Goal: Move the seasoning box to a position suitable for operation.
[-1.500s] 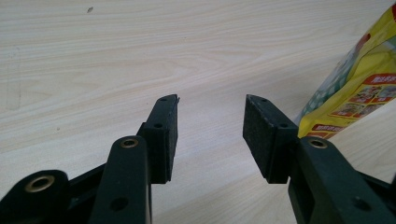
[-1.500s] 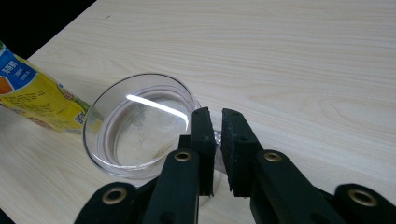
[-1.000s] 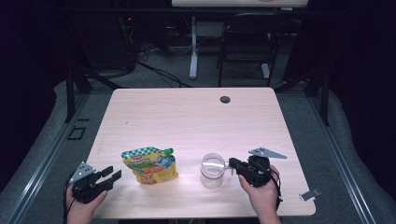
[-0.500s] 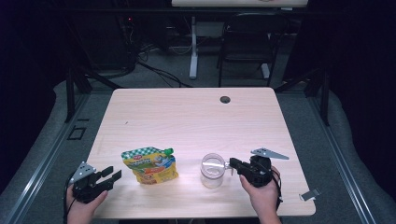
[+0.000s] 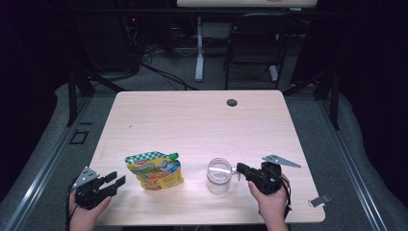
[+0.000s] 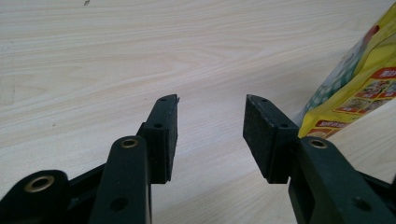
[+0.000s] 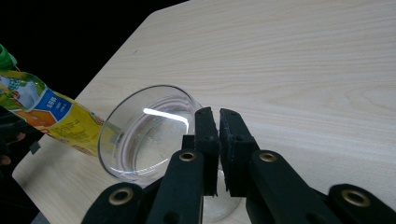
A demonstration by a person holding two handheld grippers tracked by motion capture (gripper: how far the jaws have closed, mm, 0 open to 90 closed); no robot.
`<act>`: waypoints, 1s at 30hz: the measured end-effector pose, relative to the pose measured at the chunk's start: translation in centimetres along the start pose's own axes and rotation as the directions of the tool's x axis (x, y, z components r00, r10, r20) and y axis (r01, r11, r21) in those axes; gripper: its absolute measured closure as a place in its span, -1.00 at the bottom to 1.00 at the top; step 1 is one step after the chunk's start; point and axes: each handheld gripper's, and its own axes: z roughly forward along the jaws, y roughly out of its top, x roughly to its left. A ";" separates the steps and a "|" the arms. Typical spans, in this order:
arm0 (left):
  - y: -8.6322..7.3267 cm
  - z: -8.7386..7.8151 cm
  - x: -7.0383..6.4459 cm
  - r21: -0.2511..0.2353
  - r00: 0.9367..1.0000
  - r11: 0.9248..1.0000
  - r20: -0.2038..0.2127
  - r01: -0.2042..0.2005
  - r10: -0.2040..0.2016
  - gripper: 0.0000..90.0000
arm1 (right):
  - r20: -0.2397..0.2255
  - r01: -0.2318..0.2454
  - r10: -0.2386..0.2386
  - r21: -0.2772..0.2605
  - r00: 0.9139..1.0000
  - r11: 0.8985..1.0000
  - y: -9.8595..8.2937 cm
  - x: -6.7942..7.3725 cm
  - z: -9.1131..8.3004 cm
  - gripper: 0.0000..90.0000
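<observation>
Dark room all round, cables and a chair point(image 5: 252, 53) on the grey floor beyond, and in the middle a pale wooden table point(image 5: 192, 120) with a small round hole point(image 5: 232, 102) near its far edge. Down at the near side, two things in play: a clear glass jar point(image 5: 219, 175) standing upright, mouth open, and to its left a yellow pouch point(image 5: 155, 170) with a green cap, lying flat, the two set apart with bare wood between. The right gripper point(image 5: 239, 169) comes in from the near right corner, held in the person's right hand point(image 5: 269, 202), its tips right at the jar's rim. In the right gripper view its jaws are nearly together, only a thin slit between the pads, and they seem to pinch the jar's point(image 7: 147, 133) near wall, though whether the glass really sits in that slit I cannot tell for sure. The pouch point(image 7: 51, 119) shows behind the jar there. Over at the near left corner, the left gripper point(image 5: 116, 179) sits low over the table, jaws spread wide with nothing between them, pointing toward the pouch but short of it. In the left gripper view the pouch point(image 6: 355, 81) lies just beyond the right-hand jaw.
</observation>
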 end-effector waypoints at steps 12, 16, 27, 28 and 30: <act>0.0 0.0 0.1 0.003 1.000 1.000 -0.001 0.001 -0.001 0.23 | -0.028 -0.031 0.031 -0.013 0.999 0.999 -0.2 -0.4 0.0 0.93; 0.0 0.0 0.1 0.003 1.000 1.000 0.000 0.000 0.000 0.23 | -0.030 -0.036 0.036 -0.019 0.999 0.999 -0.3 -0.4 0.0 0.93; 0.0 0.0 0.1 0.004 1.000 1.000 0.001 -0.001 0.001 0.23 | -0.030 -0.034 0.033 -0.022 0.999 0.999 -0.3 -0.4 0.0 0.93; 0.0 0.0 0.1 0.006 1.000 1.000 0.000 -0.001 0.001 0.23 | -0.030 -0.034 0.033 -0.021 0.999 0.999 -0.3 -0.4 0.0 0.93; 0.0 0.0 0.1 0.003 1.000 1.000 0.001 0.000 0.000 0.23 | -0.027 -0.033 0.033 -0.021 0.999 0.999 -0.3 -0.4 0.0 0.93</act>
